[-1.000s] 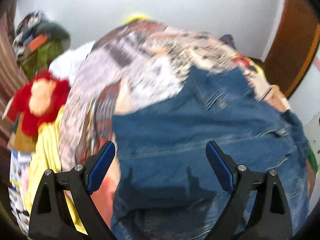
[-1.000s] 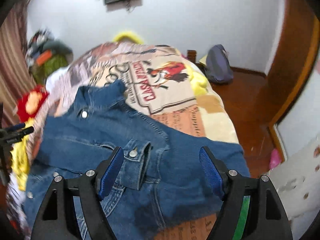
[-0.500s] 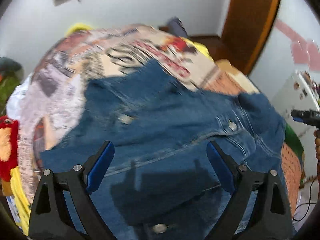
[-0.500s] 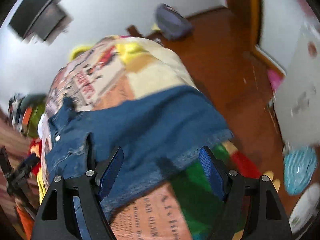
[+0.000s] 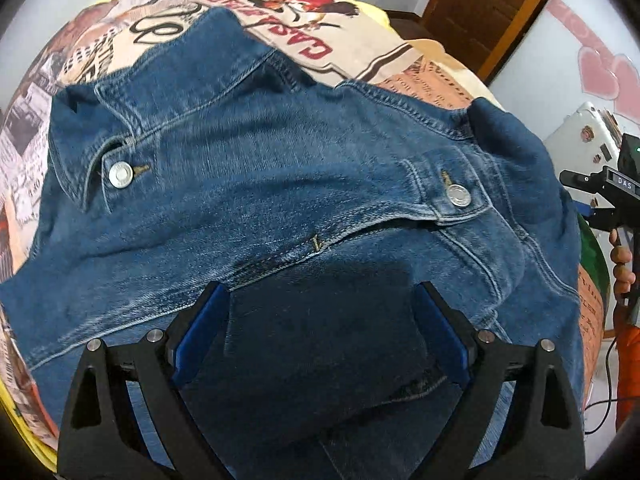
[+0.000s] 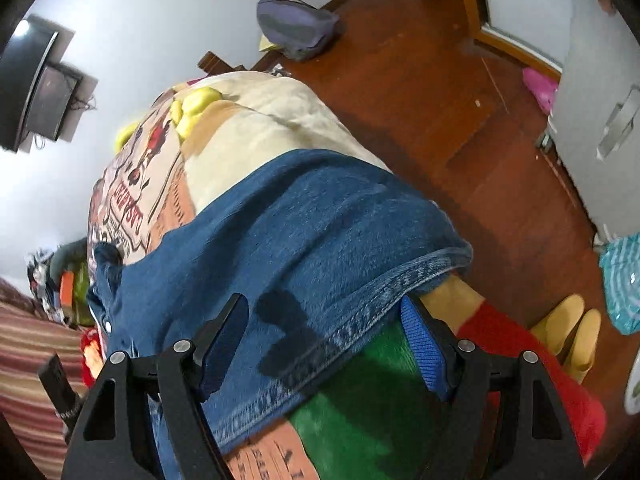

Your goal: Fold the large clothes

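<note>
Spread across a bed with a busy printed blanket (image 5: 360, 46), a blue denim jacket (image 5: 280, 184) is lying front side up, its collar pointing toward the far end of the bed and two metal buttons catching the light. Wooden floor (image 6: 460, 100) is showing beyond the bed, with a grey bag (image 6: 298, 26) slumped near the wall and a pair of yellow slippers (image 6: 568, 332) close by. Someone is holding the left claw (image 5: 320, 336) just above the middle of the jacket, its blue-padded fingers standing wide apart with nothing between them. The right claw (image 6: 326, 344) is hovering over the jacket's sleeve (image 6: 320, 240), which is draping toward the edge of the bed; its fingers are also spread wide and gripping nothing, the hemmed cuff edge lying between them. By the look of it, folding is only just beginning: the jacket is laid out but no part is folded over. Next, the right claw would probably need to be lowering onto that cuff, pinching it and carrying the sleeve inward across the chest, while the left is pinning the body down.
</note>
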`<state>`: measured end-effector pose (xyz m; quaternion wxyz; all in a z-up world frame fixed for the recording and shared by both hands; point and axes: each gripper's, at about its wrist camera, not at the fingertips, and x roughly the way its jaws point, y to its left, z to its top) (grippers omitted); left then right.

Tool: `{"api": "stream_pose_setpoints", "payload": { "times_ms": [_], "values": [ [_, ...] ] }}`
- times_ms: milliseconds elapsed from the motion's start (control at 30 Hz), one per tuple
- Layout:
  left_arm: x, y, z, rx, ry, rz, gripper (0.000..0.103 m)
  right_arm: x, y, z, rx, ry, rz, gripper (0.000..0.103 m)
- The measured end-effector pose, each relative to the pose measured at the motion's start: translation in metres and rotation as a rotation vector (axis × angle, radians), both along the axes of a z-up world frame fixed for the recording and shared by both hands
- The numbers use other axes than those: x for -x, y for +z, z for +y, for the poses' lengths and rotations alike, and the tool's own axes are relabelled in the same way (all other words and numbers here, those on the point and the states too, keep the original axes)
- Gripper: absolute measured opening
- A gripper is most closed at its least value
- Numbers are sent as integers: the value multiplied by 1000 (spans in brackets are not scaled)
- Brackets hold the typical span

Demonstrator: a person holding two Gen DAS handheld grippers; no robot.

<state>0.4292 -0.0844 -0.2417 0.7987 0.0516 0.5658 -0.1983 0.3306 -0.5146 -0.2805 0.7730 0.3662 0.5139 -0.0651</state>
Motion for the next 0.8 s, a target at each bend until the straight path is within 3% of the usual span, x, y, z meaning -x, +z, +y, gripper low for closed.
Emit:
{"api": "stream_pose_setpoints", "payload": {
  "times_ms": [100, 200, 267, 333, 500, 800],
  "values": [
    [3, 0, -1, -1, 5, -16, 94, -3, -3, 0, 1, -51, -5, 65],
    [3, 2, 0, -6, 2, -19, 94, -5, -1, 4, 52, -62, -2, 46],
    [4, 5, 1, -8, 6, -22, 94, -4, 2, 6, 73, -61, -15, 23],
    [7, 11, 5, -10, 10, -35, 94, -2, 8, 5, 77, -56, -30, 15],
    [17, 34, 17, 9, 26, -92, 94, 6, 40, 14, 88, -42, -110, 9],
    [37, 77, 47, 57, 69, -190, 94, 3, 142, 80, 119, 126, -341, 8]
  ]
}}
